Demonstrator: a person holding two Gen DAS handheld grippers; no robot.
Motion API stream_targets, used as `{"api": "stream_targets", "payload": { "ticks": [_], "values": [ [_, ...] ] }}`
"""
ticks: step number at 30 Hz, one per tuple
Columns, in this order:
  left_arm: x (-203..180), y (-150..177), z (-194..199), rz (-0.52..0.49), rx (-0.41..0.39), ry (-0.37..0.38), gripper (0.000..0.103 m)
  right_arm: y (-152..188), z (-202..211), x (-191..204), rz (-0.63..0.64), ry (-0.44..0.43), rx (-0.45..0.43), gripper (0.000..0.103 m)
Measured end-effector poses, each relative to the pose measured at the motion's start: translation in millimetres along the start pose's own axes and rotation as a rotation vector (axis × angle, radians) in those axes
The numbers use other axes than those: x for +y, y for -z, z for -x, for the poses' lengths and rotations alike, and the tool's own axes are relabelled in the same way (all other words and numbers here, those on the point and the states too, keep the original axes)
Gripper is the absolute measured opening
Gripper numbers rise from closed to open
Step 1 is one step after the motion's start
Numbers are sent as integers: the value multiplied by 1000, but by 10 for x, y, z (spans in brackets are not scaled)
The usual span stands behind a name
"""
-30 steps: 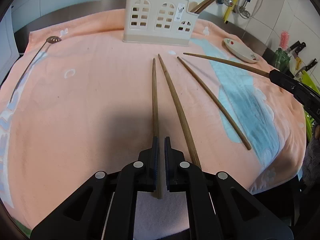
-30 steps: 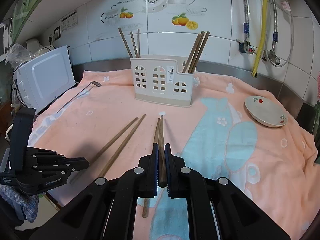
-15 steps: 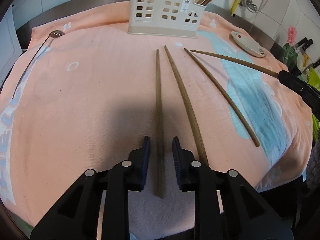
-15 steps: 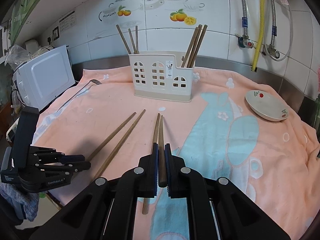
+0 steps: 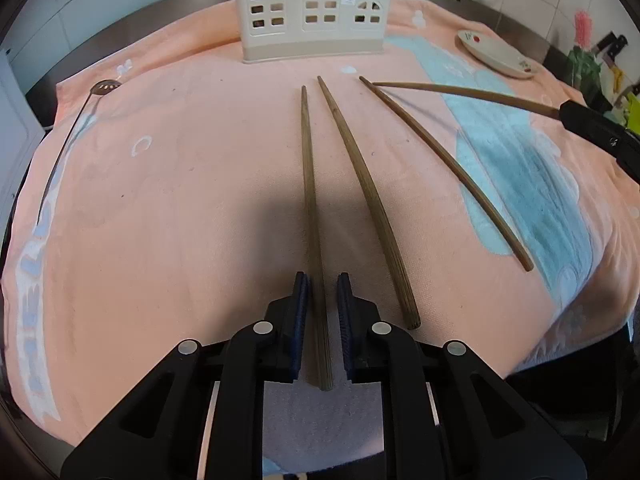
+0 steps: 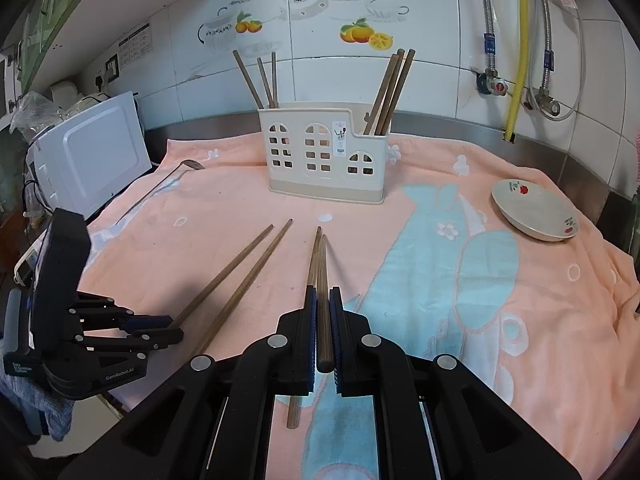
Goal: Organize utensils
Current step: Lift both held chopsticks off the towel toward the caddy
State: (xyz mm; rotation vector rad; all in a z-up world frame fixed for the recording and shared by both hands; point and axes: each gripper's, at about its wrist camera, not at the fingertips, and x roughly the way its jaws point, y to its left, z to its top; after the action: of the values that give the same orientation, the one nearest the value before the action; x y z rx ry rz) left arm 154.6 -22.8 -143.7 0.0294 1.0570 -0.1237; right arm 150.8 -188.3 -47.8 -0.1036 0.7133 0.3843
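Observation:
In the left wrist view a brown chopstick (image 5: pixel 310 184) lies on the peach towel (image 5: pixel 180 200), its thick end between the jaws of my left gripper (image 5: pixel 322 280). The jaws are closing, and a thin gap still shows on each side of the stick. Two more chopsticks (image 5: pixel 360 192) (image 5: pixel 440 160) lie to its right. My right gripper (image 6: pixel 323 292) is shut on another chopstick (image 6: pixel 323 272), held just above the towel and pointing at the cream utensil holder (image 6: pixel 324 160). Chopsticks stand in the holder's left and right compartments.
A long slotted spoon (image 5: pixel 106 86) lies on the towel's far left. A small white dish (image 6: pixel 532 212) sits at the far right, and a white microwave (image 6: pixel 88 152) stands left of the counter. Pipes and a tiled wall are behind the holder.
My left gripper's jaws were shut on the chopstick, opened wide, and have now narrowed again around it. The left view has tipped down a little. The right gripper has not moved.

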Motion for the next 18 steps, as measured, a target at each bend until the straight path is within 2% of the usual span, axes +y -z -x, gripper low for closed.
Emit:
{"api": "stream_targets", "payload": {
  "ticks": [3,8,15,18],
  "values": [
    [62,-25,9,14,6,21,6,-12,15,-9,-4,-1,-6,6],
    [136,-65,122,44,-41,55,5,-46,22,-20,-8,-2,-11,6],
    [225,-296,590,90,-222,130,5,-225,107,-48,-18,-17,-52,6],
    [247,-420,734,98,-269,167,5,-360,151,-29,-3,-16,-77,6]
  ]
}}
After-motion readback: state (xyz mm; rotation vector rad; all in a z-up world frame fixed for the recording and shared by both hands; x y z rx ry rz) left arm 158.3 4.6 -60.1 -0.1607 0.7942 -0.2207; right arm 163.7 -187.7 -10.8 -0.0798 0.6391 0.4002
